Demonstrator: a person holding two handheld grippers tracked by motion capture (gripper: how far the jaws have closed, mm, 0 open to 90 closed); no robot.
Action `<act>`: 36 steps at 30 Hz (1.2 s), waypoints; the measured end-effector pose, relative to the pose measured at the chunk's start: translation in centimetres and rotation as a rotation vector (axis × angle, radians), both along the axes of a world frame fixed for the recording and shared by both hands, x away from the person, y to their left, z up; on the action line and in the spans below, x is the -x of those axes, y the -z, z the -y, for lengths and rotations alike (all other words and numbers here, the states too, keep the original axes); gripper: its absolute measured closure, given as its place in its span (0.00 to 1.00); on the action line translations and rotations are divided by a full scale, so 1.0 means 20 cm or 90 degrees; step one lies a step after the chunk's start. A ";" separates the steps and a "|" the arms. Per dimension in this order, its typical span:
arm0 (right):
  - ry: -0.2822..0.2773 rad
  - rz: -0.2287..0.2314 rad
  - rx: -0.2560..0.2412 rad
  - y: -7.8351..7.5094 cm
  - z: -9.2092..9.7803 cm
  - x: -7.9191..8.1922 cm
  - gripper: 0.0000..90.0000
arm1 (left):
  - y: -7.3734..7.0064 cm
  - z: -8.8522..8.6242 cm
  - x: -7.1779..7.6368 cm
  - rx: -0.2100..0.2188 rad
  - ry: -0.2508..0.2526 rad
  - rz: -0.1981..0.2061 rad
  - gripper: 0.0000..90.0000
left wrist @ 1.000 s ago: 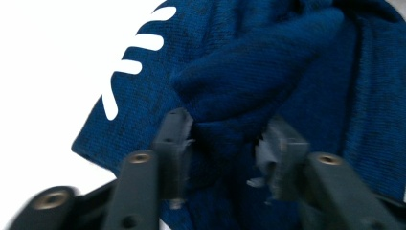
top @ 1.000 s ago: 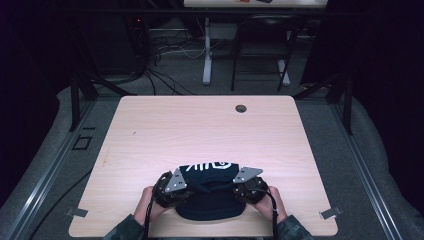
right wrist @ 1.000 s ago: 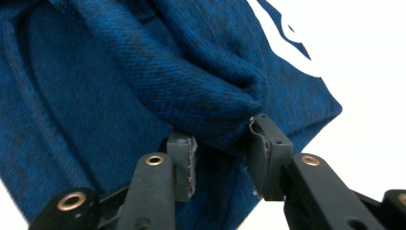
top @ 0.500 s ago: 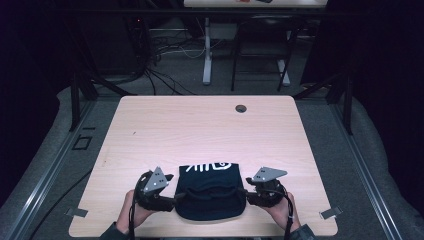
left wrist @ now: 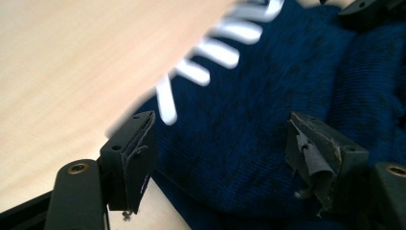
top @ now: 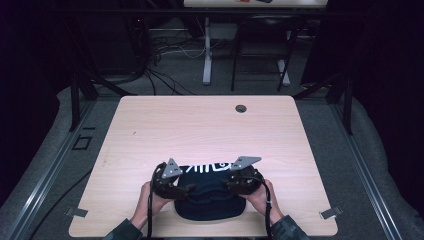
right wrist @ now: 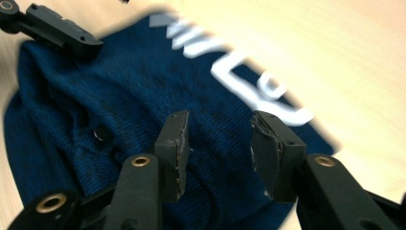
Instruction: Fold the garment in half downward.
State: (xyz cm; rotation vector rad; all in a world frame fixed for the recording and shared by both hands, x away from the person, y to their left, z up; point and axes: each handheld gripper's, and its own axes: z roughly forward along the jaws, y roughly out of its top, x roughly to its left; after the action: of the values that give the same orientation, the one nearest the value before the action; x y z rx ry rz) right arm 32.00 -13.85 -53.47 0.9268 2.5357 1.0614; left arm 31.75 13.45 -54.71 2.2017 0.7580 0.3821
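A dark blue knitted hat [top: 209,197] with white lettering lies flat near the table's front edge. My left gripper [top: 181,190] reaches over the hat's left side and my right gripper [top: 232,186] over its right side, tips pointing toward each other. In the left gripper view the left gripper [left wrist: 222,158] stands wide open just above the knit hat [left wrist: 249,110], with the white letters beyond its left finger [left wrist: 134,153]. In the right gripper view the right gripper [right wrist: 218,153] is partly open over the hat [right wrist: 124,86], with nothing pinched between its pads.
The light wooden table [top: 200,130] has a round cable hole [top: 241,108] near its far edge. Beyond it, on the grey floor, stand a white desk leg [top: 206,60], a dark chair frame [top: 260,55] and loose cables. Metal rails run along both sides.
Half a second ago both grippers had drawn outward off the hat's sides. Now they have come back inward over its left and right edges. The hat lies in the same place.
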 end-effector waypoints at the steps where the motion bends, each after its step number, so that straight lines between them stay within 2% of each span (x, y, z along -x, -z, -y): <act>1: 0.000 0.000 0.000 0.00 0.00 0.00 0.63 | 0.03 0.01 0.01 -0.015 0.008 -0.004 0.30; 2: -0.003 -0.021 0.013 0.06 -0.01 0.01 0.62 | 0.07 0.03 0.02 -0.031 0.013 -0.011 0.30; 3: -0.003 -0.021 0.013 0.06 -0.01 0.01 0.62 | 0.07 0.03 0.02 -0.031 0.013 -0.011 0.30; 4: -0.003 -0.026 0.018 0.08 -0.01 0.02 0.61 | 0.08 0.03 0.02 -0.051 0.023 -0.016 0.30; 5: -0.006 -0.037 0.024 0.10 -0.01 0.02 0.59 | 0.09 0.04 0.03 -0.061 0.025 -0.010 0.30; 6: -0.011 -0.038 0.019 0.12 0.01 0.02 0.55 | 0.10 0.04 0.03 -0.065 0.026 -0.005 0.30; 7: -0.011 -0.038 0.019 0.12 0.01 0.02 0.55 | 0.10 0.04 0.03 -0.067 0.030 -0.005 0.30; 9: -0.007 -0.037 0.024 0.13 0.02 0.03 0.46 | 0.11 0.03 0.04 -0.068 0.031 -0.006 0.29; 10: -0.007 -0.037 0.024 0.13 0.02 0.03 0.46 | 0.11 0.03 0.04 -0.068 0.031 -0.006 0.29; 11: 0.005 -0.041 0.028 0.14 0.02 0.03 0.35 | 0.12 0.03 0.04 -0.070 0.027 -0.013 0.28; 12: 0.005 -0.041 0.028 0.14 0.02 0.03 0.35 | 0.12 0.03 0.04 -0.070 0.027 -0.013 0.25; 13: 0.003 -0.045 0.036 0.14 0.02 0.03 0.32 | 0.12 0.02 0.03 -0.068 0.027 -0.026 0.25; 14: 0.001 -0.042 0.055 0.14 0.01 0.05 0.27 | 0.12 0.02 0.02 -0.071 0.024 -0.043 0.18; 15: 0.001 -0.044 0.060 0.15 0.01 0.05 0.25 | 0.13 0.01 0.01 -0.071 0.026 -0.049 0.16; 18: 0.003 -0.050 0.064 0.15 0.01 0.05 0.23 | 0.13 0.01 0.01 -0.067 0.026 -0.048 0.14; 19: 0.010 -0.058 0.054 0.16 0.01 0.04 0.20 | 0.13 0.02 0.00 -0.073 0.026 -0.044 0.13; 22: 0.017 -0.068 0.054 0.17 0.02 0.03 0.16 | 0.14 0.02 -0.01 -0.076 0.026 -0.048 0.10; 23: 0.026 -0.079 0.045 0.18 0.03 0.02 0.14 | 0.15 0.02 -0.05 -0.079 0.023 -0.062 0.03; 24: 0.026 -0.079 0.045 0.18 0.03 0.02 0.14 | 0.15 0.02 -0.05 -0.079 0.023 -0.062 0.01; 25: 0.025 -0.081 0.040 0.19 0.03 0.01 0.13 | 0.16 0.02 -0.07 -0.074 0.030 -0.082 0.01; 26: 0.036 -0.078 0.049 0.19 0.02 0.01 0.11 | 0.16 0.01 -0.10 -0.068 0.029 -0.093 0.00; 28: 0.042 -0.073 0.058 0.19 0.01 0.01 0.10 | 0.17 0.01 -0.11 -0.059 0.026 -0.095 0.00; 33: 0.046 -0.071 0.063 0.19 0.00 -0.01 0.09 | 0.16 0.01 -0.13 -0.063 0.030 -0.094 0.00; 36: 0.052 -0.066 0.065 0.19 0.00 -0.03 0.07 | 0.17 0.00 -0.16 -0.053 0.027 -0.094 0.00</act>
State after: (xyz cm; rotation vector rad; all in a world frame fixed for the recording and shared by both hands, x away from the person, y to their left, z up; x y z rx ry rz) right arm 32.67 -13.88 -57.28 1.0737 2.5829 0.8732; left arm 34.86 13.37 -58.11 2.3406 0.7861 0.2358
